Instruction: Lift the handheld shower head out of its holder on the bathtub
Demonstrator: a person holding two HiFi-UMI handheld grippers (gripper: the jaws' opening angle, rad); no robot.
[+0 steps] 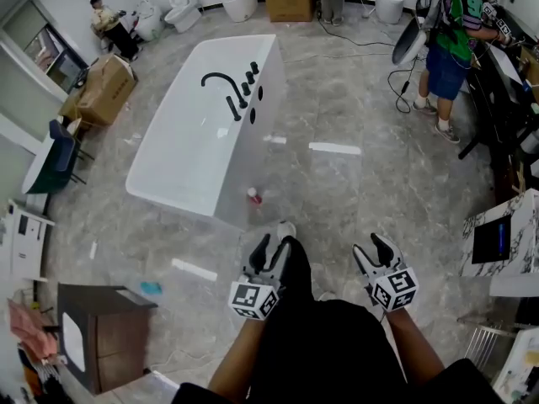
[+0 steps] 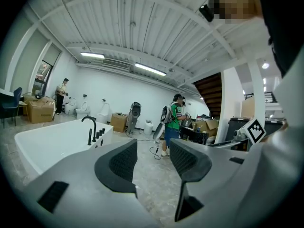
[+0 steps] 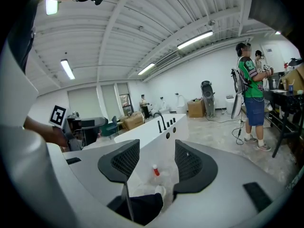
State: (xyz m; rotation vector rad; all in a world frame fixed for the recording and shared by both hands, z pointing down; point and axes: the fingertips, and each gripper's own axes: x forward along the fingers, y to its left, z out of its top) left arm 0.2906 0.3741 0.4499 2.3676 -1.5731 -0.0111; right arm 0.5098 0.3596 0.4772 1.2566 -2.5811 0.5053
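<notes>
A white freestanding bathtub (image 1: pixel 181 146) stands on the marble floor ahead of me. On its rim are a curved black faucet (image 1: pixel 219 80), a row of black knobs (image 1: pixel 251 76) and the slim black handheld shower head (image 1: pixel 234 108), upright in its holder. My left gripper (image 1: pixel 274 247) and right gripper (image 1: pixel 372 249) hover low over the floor, well short of the tub, both open and empty. The tub (image 2: pixel 47 144) and shower head (image 2: pixel 90 137) show far off in the left gripper (image 2: pixel 153 158) view. The right gripper (image 3: pixel 156 158) view also shows the tub (image 3: pixel 142 139).
A small red-capped bottle (image 1: pixel 253 195) stands by the tub's near corner. A person in a green shirt (image 1: pixel 450 40) stands at the far right beside cables. Cardboard boxes (image 1: pixel 105 87), toilets (image 1: pixel 181 8) and a dark cabinet (image 1: pixel 101 331) ring the floor.
</notes>
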